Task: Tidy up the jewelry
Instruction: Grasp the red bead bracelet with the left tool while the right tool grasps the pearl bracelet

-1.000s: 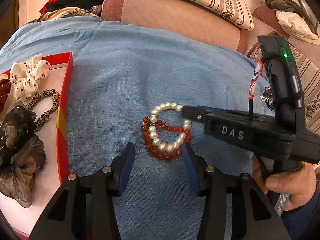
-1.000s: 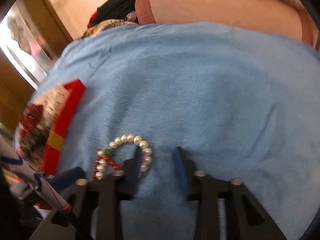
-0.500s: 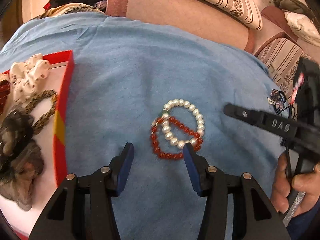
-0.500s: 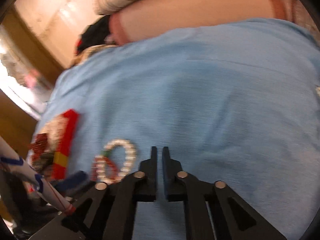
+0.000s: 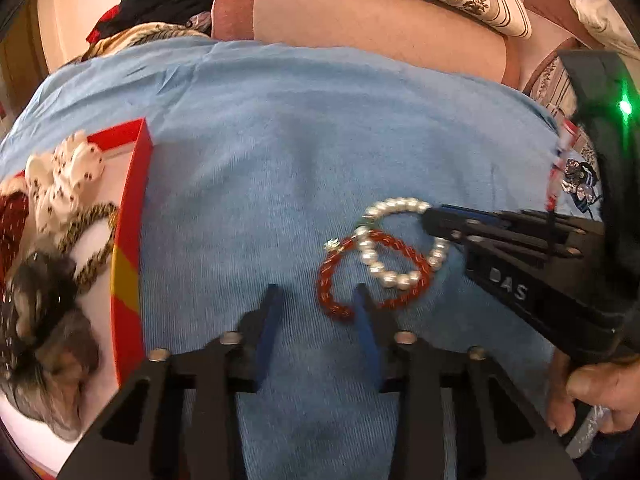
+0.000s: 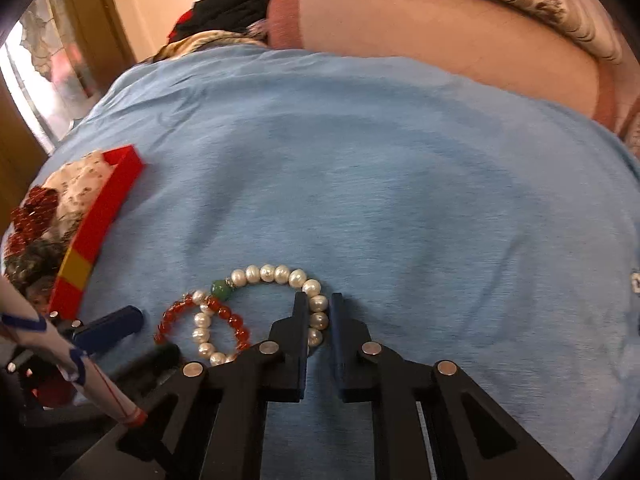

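A: Where are the bracelets?

B: Both lie on the blue cloth, well to the right of the red tray. The pearl bracelet crosses over the red bead bracelet, so the two loops overlap.

A: What is the right gripper doing?

B: Its jaws are closing, with the right-hand side of the pearl loop between them. The pads sit almost against the pearls; I cannot tell whether they press yet.

A: And the left gripper?

B: Its jaws are closing too. One fingertip rests on the near edge of the red bead loop, and the other stands on bare cloth, on the tray's side of the bracelets. Only cloth lies between them.

A: What is in the tray?

B: Hair things: a white spotted scrunchie, a leopard-print band and a dark gauzy scrunchie.
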`<state>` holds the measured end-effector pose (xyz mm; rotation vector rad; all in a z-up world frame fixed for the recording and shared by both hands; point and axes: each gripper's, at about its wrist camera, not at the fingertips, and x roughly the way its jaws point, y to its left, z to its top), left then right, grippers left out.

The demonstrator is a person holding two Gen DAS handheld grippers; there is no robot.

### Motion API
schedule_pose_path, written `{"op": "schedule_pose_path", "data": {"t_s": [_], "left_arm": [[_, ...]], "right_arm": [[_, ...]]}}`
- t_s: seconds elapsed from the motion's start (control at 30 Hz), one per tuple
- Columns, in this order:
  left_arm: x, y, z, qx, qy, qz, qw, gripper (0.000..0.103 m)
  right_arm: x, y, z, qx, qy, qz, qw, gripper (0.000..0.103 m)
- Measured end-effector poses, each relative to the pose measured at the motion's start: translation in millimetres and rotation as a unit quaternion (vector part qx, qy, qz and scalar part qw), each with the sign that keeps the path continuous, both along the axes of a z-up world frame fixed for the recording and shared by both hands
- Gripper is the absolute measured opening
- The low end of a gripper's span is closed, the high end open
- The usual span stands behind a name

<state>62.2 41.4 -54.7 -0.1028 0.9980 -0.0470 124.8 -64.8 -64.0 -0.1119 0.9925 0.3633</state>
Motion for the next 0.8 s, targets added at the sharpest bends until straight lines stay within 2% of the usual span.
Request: {"op": "schedule_pose_path", "data": {"t_s": [0.03, 0.07, 0.17, 0.3, 0.47, 0.63, 0.8], "left_arm": [[2, -1, -1, 0.006, 0.0, -0.002, 1.0, 0.017], [4, -3, -2, 0.015, -0.002, -0.004, 0.9999, 0.013], [8, -5, -3, 0.031, -0.007, -0.01, 0.9994, 0.009], [13, -7, -3, 0.037, -0.004, -0.022, 0.9991, 0.008], [25, -10, -5, 0.045, 0.016, -0.035, 0.9982, 0.009], [31, -14, -5, 0.057, 0.021, -0.036, 0.9975, 0.009], [29, -16, -5, 0.061, 0.009, -0.02, 0.9979, 0.009]], "right_arm": [[0, -7, 1, -0.008, -0.006, -0.019, 1.0, 0.01], [1, -17, 4, -0.012, -0.008, -0.031, 0.999, 0.01], [2, -43, 6, -0.019, -0.014, -0.079, 0.997, 0.01], [1, -80, 8, 0.001, -0.001, -0.127, 0.992, 0.01], [-2, -90, 6, 0.032, 0.009, -0.14, 0.99, 0.011], [2, -83, 0, 0.023, 0.005, -0.131, 0.991, 0.014], [4, -81, 2, 0.022, -0.007, -0.13, 0.991, 0.01]]}}
